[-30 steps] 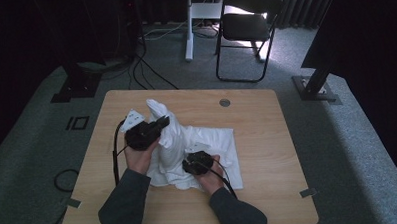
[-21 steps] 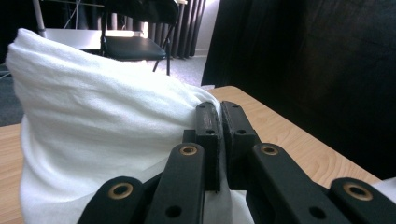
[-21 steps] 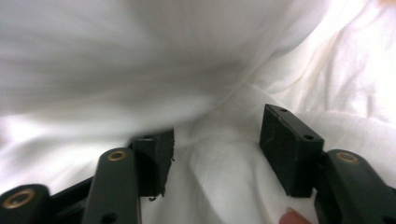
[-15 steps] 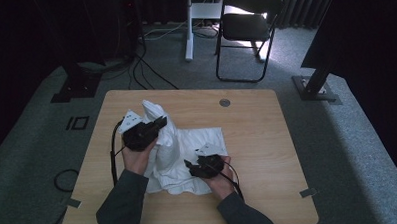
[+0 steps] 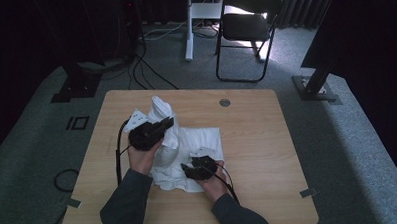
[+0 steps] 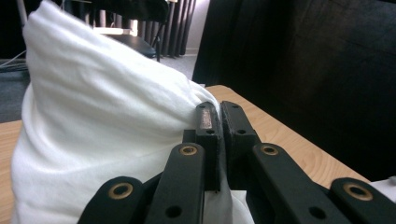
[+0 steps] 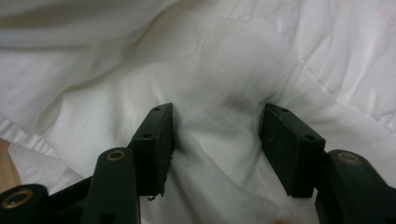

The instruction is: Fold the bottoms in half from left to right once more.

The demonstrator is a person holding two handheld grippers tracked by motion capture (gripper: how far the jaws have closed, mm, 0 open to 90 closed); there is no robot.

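Room: dark curtained space with grey carpet, a black chair (image 5: 243,28) beyond the wooden tabletop (image 5: 268,154), cables on the floor.
Cloth: a white cloth (image 5: 197,142) lies on the tabletop's near-left part, half spread, half bunched; one part is pulled up into a peak toward the far edge.
Left hand-held gripper (image 5: 163,125): clamped tight on a fold at the raised part of the cloth; in the left gripper view (image 6: 218,122) the fabric drapes down from the closed jaws. Likely reason: holding that part up keeps the layers apart so the other hand can find an edge.
Right hand-held gripper (image 5: 184,168): at the cloth's near edge, pointing toward the raised part. In the right gripper view (image 7: 215,154) the jaws stand apart, a ridge of fabric between them, pads (image 7: 156,144) not pinching it. They have just been closing a little. Probably lining up a fresh grip.
Change: compared with a second ago, the right hand sits farther out along the near edge, and the flat part of the cloth is more rumpled; the left hand has hardly shifted.
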